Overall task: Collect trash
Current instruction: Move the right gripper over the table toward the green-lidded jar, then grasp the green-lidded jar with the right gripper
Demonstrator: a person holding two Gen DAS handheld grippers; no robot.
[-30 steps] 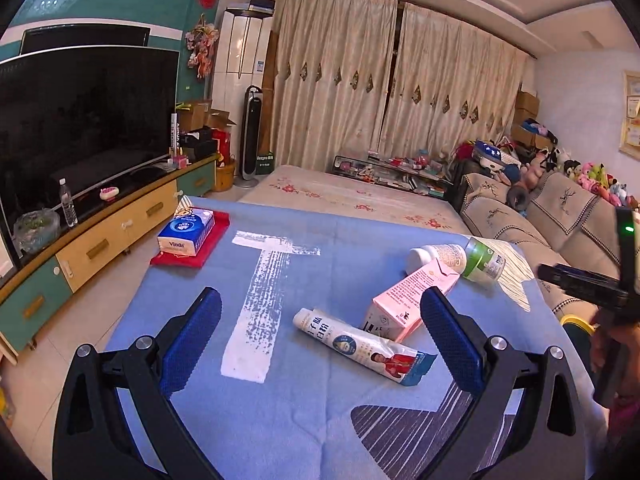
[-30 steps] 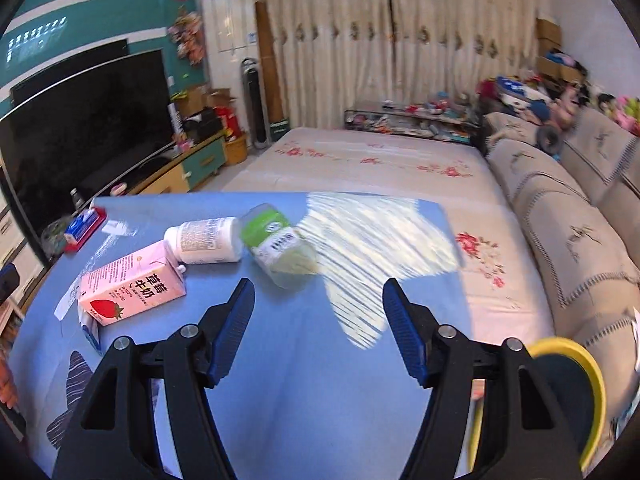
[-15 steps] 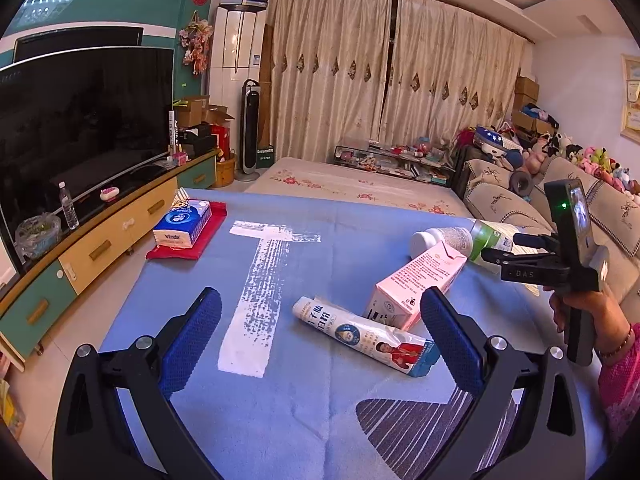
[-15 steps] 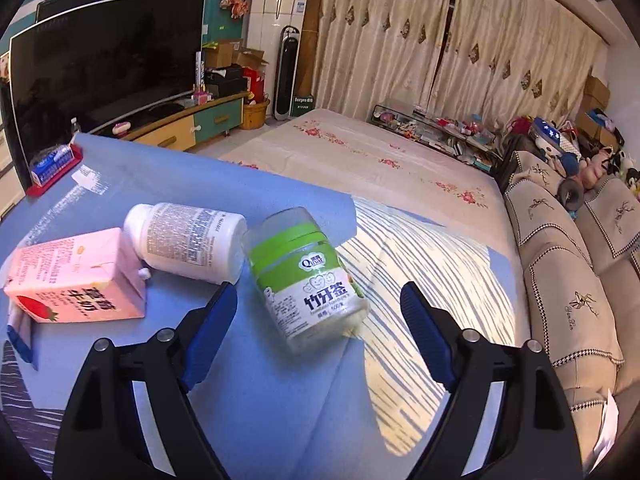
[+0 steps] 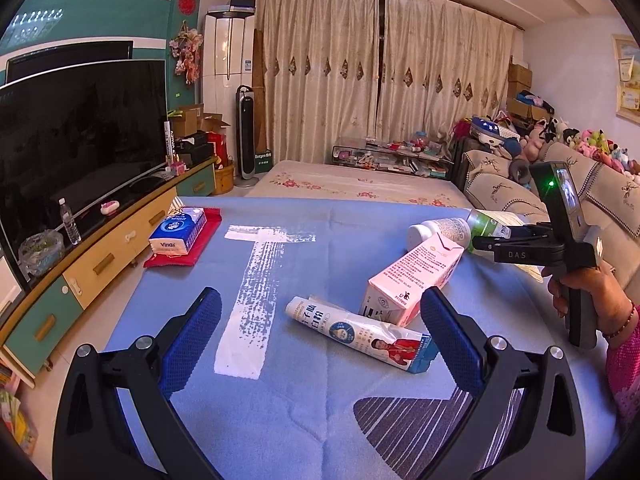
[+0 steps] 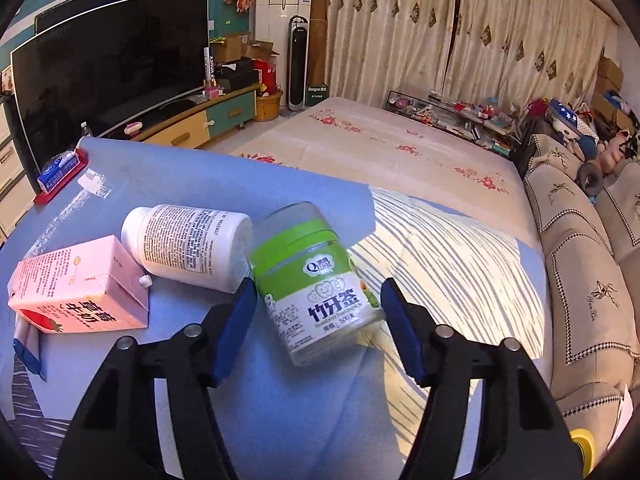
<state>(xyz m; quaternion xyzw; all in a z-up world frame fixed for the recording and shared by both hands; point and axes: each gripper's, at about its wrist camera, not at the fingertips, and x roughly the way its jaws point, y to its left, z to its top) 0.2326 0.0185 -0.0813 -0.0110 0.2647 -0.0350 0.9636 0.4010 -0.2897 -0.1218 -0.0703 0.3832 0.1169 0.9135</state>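
Between the right jaws lies a clear plastic jar with a green lid (image 6: 316,280); its white label reads "Qinar", "竹牙签" and "500". Left of those jaws, a pink milk carton (image 6: 76,292) bears "草莓牛奶", seen upside down. Far beyond the left jaws, a blue and white tissue pack (image 5: 178,230) reads "Vinda". The black body of the right gripper (image 5: 480,244) carries "DAS". A white bottle's (image 6: 188,246) fine print cannot be read.
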